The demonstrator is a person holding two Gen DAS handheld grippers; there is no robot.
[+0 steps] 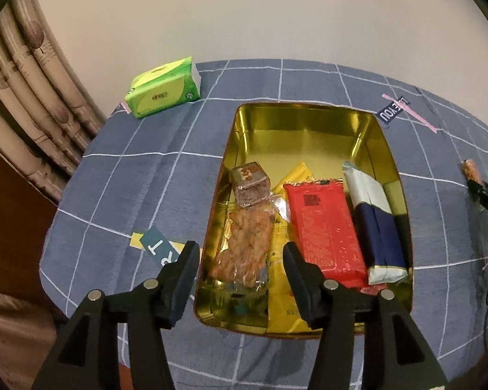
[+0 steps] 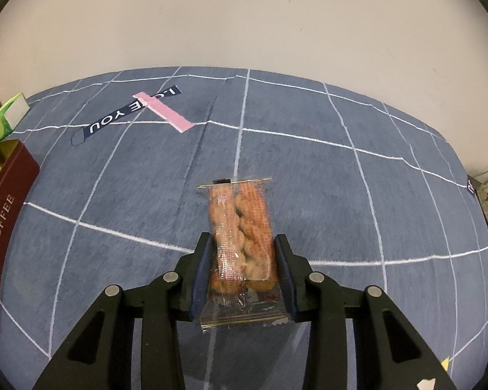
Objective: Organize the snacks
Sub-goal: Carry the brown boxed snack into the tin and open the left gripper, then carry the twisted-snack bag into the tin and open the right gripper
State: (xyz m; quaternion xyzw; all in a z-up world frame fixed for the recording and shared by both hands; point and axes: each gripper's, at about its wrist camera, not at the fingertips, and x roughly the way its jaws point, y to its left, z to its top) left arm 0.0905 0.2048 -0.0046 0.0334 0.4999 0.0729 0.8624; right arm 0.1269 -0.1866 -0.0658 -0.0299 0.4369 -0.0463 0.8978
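A gold tin [image 1: 309, 120] lies open on the blue checked cloth. It holds a red packet [image 1: 325, 227], a navy and white packet [image 1: 374, 224], yellow packets [image 1: 281, 269], a clear bag of twisted biscuits [image 1: 247, 243] and a small clear box [image 1: 250, 185]. My left gripper [image 1: 240, 256] is open and empty above the tin's near end. My right gripper [image 2: 242, 263] is shut on a clear packet of orange twisted snacks [image 2: 244, 227] above the cloth. That packet's tip and the right gripper also show at the left wrist view's right edge [image 1: 470, 169].
A green tissue pack [image 1: 164, 87] sits at the table's far left corner. The tin's dark red TOFFEE side [image 2: 6, 227] is at the left of the right wrist view. Printed strips [image 2: 136, 110] lie on the cloth. Curtains [image 1: 26, 97] hang at the left.
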